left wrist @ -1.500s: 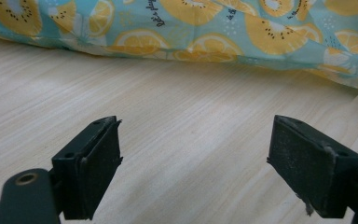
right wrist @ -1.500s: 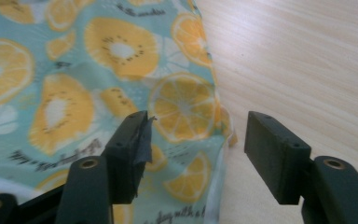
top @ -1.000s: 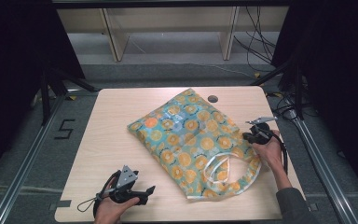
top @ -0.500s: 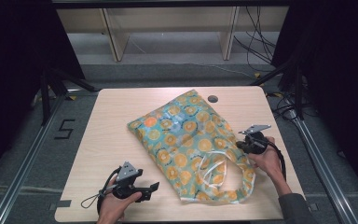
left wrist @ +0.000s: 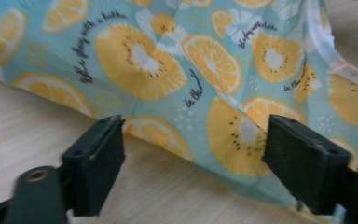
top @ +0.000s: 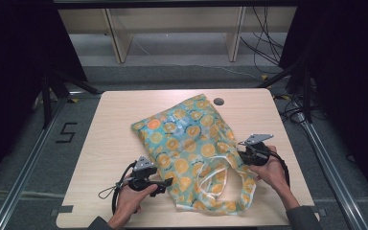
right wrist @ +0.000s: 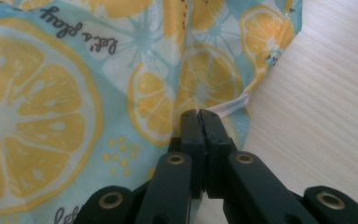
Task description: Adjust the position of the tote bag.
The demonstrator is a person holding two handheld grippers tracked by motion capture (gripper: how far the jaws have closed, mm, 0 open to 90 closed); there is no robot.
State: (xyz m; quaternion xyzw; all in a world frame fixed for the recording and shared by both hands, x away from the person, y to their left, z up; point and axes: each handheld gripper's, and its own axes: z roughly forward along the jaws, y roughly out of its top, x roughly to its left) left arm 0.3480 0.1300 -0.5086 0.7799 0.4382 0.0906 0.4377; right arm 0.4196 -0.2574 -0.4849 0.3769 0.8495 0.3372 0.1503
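A teal fabric bag (top: 191, 139) printed with orange and lemon slices lies flat across the middle of the wooden table (top: 115, 120), its white handles (top: 214, 173) looped near the front. My left gripper (top: 168, 184) is open at the bag's front left edge. In the left gripper view the bag (left wrist: 168, 70) lies just beyond the left gripper (left wrist: 191, 158), whose jaws stand wide apart. My right gripper (top: 242, 154) is at the bag's right edge. In the right gripper view the right gripper (right wrist: 199, 117) is shut on the bag's (right wrist: 51, 93) hem, where a white strap (right wrist: 233, 104) comes out.
A small dark round spot (top: 219, 101) marks the table just past the bag's far corner. Bare tabletop lies to the left of the bag. Beyond the table stand wooden shelf legs (top: 117, 38) and cables on the floor (top: 263, 43).
The right gripper has moved left and toward the person, carrying the bag's right edge inward. The left gripper has slid right, up to the bag's front left edge.
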